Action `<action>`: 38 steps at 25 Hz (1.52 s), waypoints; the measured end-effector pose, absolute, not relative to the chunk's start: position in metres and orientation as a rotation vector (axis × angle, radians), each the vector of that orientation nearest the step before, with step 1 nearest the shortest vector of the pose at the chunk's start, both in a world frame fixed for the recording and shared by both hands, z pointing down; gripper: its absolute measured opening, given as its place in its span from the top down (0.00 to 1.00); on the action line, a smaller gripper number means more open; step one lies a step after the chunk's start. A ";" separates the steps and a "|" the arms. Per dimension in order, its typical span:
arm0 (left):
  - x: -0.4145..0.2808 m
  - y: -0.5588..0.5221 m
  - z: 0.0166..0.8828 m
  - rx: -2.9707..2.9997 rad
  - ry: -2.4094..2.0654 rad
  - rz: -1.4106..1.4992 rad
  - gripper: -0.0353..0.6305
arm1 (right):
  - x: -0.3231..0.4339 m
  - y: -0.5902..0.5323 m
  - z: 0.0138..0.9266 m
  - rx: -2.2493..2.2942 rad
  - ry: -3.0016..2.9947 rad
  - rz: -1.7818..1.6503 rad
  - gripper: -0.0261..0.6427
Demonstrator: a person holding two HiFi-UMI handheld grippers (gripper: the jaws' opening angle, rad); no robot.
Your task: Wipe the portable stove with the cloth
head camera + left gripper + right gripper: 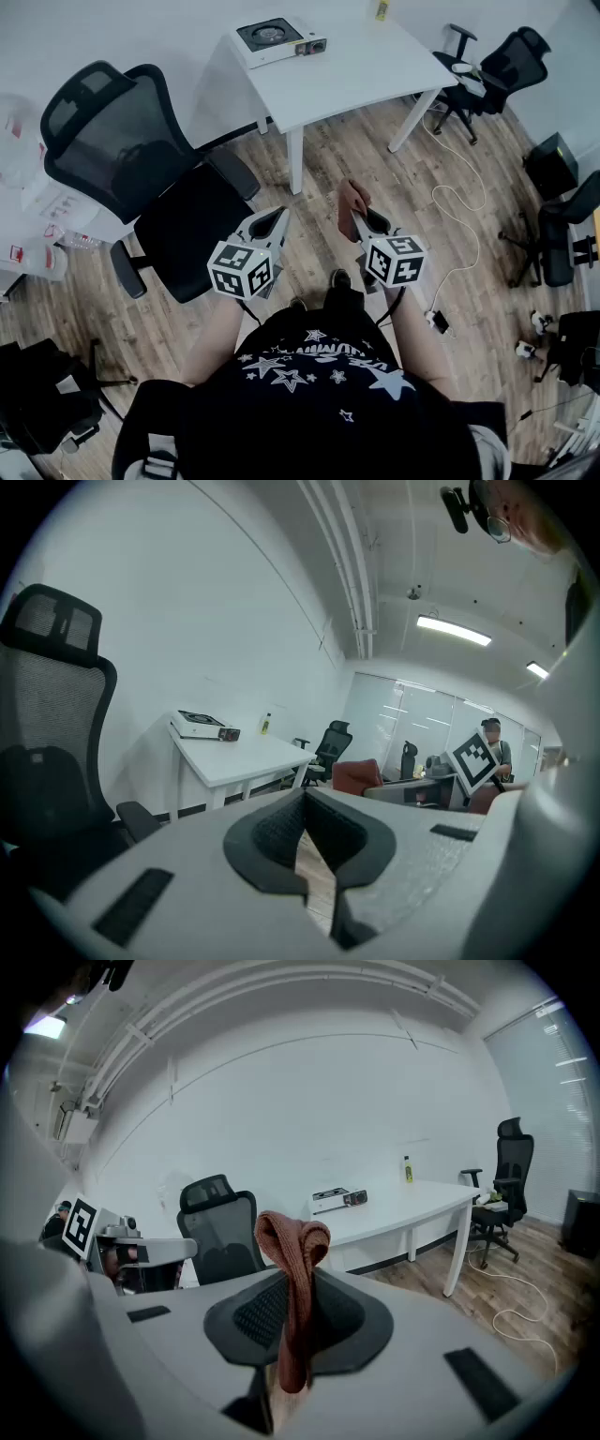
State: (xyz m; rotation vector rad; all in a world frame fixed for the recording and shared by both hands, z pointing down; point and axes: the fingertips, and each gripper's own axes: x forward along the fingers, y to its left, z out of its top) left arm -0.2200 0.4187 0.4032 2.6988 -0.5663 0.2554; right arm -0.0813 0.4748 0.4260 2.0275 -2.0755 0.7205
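Brown cloth (pixel 292 1241) clamped between jaws of right gripper (pixel 298 1321), folded end poking above; left gripper (pixel 309 841) jaws together, empty; stove (pixel 277 39) on white table (pixel 375 67), well apart

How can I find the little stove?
Find the white table by the wall. The portable stove sits on its left end in the head view. It is a flat white box with a dark round burner, unlike the yellow bottle.
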 end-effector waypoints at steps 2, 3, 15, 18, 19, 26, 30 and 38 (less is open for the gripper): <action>-0.219 0.417 0.404 2.697 -0.565 0.258 0.94 | -0.081 0.471 0.426 2.020 -2.081 0.714 0.87; -0.219 0.416 0.405 2.696 -0.567 0.260 0.94 | -0.082 0.469 0.426 2.016 -2.084 0.712 0.87; -0.222 0.413 0.410 2.668 -0.544 0.295 0.94 | -0.088 0.457 0.427 1.980 -2.107 0.715 0.87; -0.225 0.416 0.410 2.668 -0.540 0.303 0.94 | -0.092 0.457 0.427 1.968 -2.117 0.715 0.87; -0.227 0.416 0.409 2.675 -0.555 0.301 0.94 | -0.094 0.456 0.427 1.964 -2.120 0.715 0.87; -0.247 0.409 0.403 2.692 -0.637 0.272 0.94 | -0.104 0.449 0.421 1.994 -2.154 0.719 0.87; -0.254 0.403 0.407 2.689 -0.660 0.283 0.94 | -0.105 0.444 0.423 1.995 -2.156 0.734 0.87; -0.244 0.380 0.420 2.681 -0.705 0.318 0.94 | -0.080 0.418 0.436 1.980 -2.159 0.751 0.87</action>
